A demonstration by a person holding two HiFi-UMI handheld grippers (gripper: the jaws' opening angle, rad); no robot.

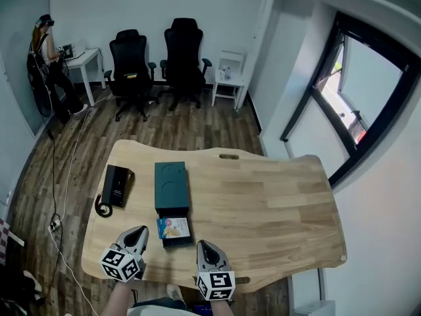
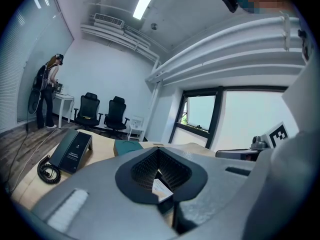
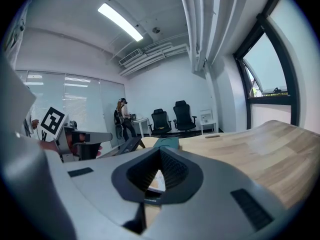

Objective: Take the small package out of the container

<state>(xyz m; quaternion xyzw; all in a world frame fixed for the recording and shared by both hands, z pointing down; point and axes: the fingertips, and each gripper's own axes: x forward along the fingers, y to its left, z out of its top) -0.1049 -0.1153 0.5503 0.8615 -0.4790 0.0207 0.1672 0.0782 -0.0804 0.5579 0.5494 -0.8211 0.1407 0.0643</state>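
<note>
A dark teal container lies on the wooden table, its drawer slid out toward me. The small package, white with a colourful print, lies in that drawer. My left gripper hovers just left of the drawer and my right gripper just right of it; both are shut and empty. In the left gripper view the jaws meet, with the package showing below them and the container beyond. The right gripper view shows the same: closed jaws, package, container.
A black box with a coiled cable lies left of the container. The table's near edge is right under the grippers. Far off are two office chairs, a small white shelf and a person at a white desk.
</note>
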